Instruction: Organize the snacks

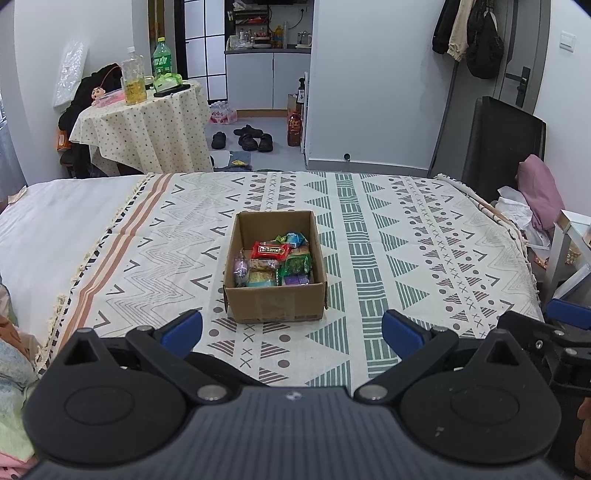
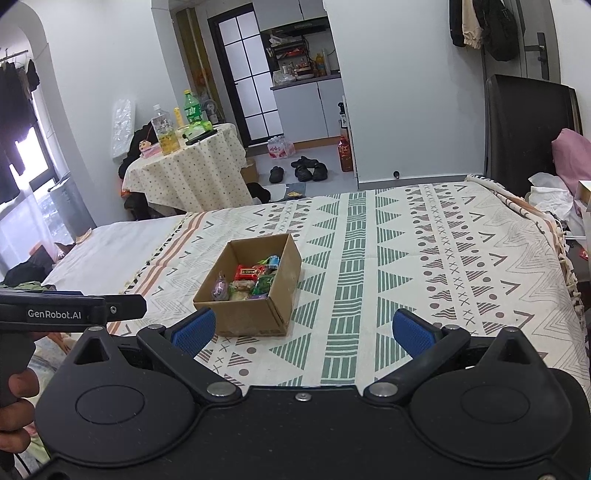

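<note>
Jaws apart and empty on left gripper (image 1: 291, 330) and right gripper (image 2: 302, 330); both are held level, just short of the snack-filled cardboard box (image 1: 275, 301), aimed at it.

Small lived-in studio flat, sleeping area and kitchen in one room. A bed (image 1: 406, 229) under a patterned throw (image 1: 369, 206) fills the foreground. Beyond it, a round table (image 1: 147, 122) with a dotted cloth carries drink bottles (image 1: 133, 75). Black shoes (image 1: 245, 136) lie on the grey floor near a kitchenette (image 1: 267, 55) with cabinets and a cluttered counter. Coats and a bag (image 1: 469, 33) hang by the entrance door (image 1: 524, 55).
</note>
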